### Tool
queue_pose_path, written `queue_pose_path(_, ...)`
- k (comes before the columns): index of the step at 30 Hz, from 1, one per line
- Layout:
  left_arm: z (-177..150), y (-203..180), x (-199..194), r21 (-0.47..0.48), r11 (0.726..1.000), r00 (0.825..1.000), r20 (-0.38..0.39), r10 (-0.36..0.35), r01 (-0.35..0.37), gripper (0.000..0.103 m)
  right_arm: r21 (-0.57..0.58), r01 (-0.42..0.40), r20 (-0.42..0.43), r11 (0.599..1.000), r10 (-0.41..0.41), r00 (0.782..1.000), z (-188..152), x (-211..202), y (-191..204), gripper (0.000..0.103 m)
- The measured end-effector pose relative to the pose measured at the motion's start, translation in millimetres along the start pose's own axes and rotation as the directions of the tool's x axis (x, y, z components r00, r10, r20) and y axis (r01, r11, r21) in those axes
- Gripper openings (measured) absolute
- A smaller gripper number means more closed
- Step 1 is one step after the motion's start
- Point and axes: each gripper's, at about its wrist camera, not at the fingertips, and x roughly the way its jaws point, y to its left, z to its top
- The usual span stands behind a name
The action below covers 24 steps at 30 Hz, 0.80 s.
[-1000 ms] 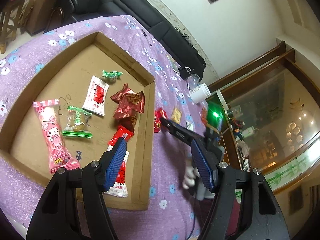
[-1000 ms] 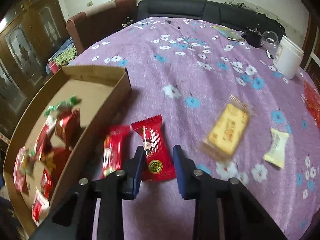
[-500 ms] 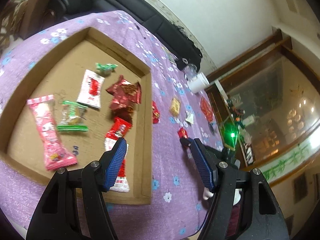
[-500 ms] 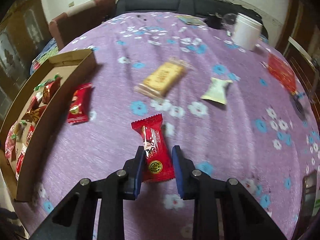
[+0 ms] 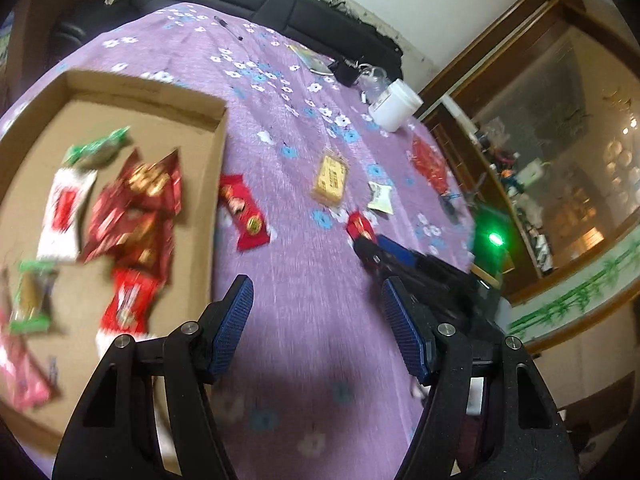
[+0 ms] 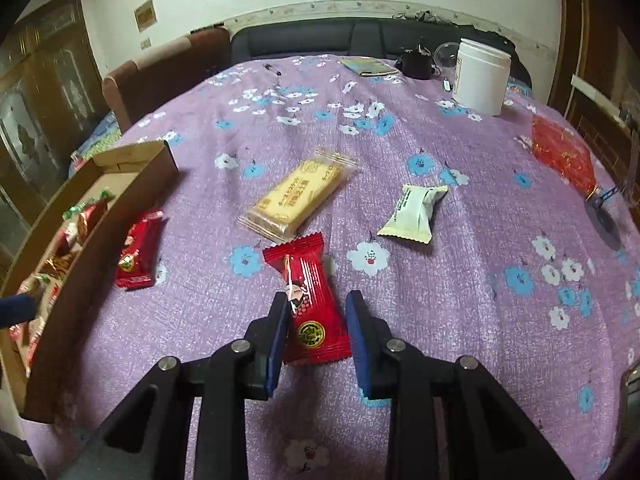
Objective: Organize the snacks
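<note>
Purple floral tablecloth (image 6: pixel 460 280) carries a shallow brown cardboard tray (image 6: pixel 120 208) of wrapped snacks at left. Left gripper (image 5: pixel 316 320) hovers over bare cloth, jaws spread, empty. Right gripper (image 6: pixel 316 320) grasps a red foil candy packet (image 6: pixel 310 304), beside a second red packet (image 6: pixel 136 250) against the tray wall.

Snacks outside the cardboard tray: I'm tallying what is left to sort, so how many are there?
4: a red packet beside the tray, a red packet between the right gripper fingers, a yellow biscuit pack and a cream packet further out.
</note>
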Motion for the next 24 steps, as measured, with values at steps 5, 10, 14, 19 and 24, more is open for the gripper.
queue_pose_path(5,25.7,-4.7,44.3,0.038,0.992,0.991,-0.049,0.122,-0.12,0.067,0.058,-0.075,0.011,0.995,0.074,0.997,-0.6,-1.2,-12.9,0.033)
queue_pose_path(10,37.5,1.7,69.7,0.05,0.971,0.969,-0.071,0.238,-0.234,0.067,0.061,-0.075,0.01,0.995,0.074,0.997,-1.4,-1.8,-11.8,0.033)
queue_pose_path(14,39.6,-5.0,77.8,0.104,0.947,0.949,-0.045,0.311,-0.305,0.067,0.067,-0.071,0.011,0.995,0.07,0.997,-2.5,-2.8,-11.3,0.033)
queue_pose_path(19,41.3,-14.1,101.2,0.21,0.906,0.924,-0.035,0.382,-0.366,0.067,0.073,-0.071,0.013,0.995,0.07,0.997,-3.0,-3.1,-11.3,0.033)
queue_pose_path(24,36.1,-22.0,113.9,0.301,0.871,0.909,-0.027,0.415,-0.389,0.045,0.082,-0.071,0.013,0.994,0.071,0.997,-3.6,-3.5,-12.7,0.033)
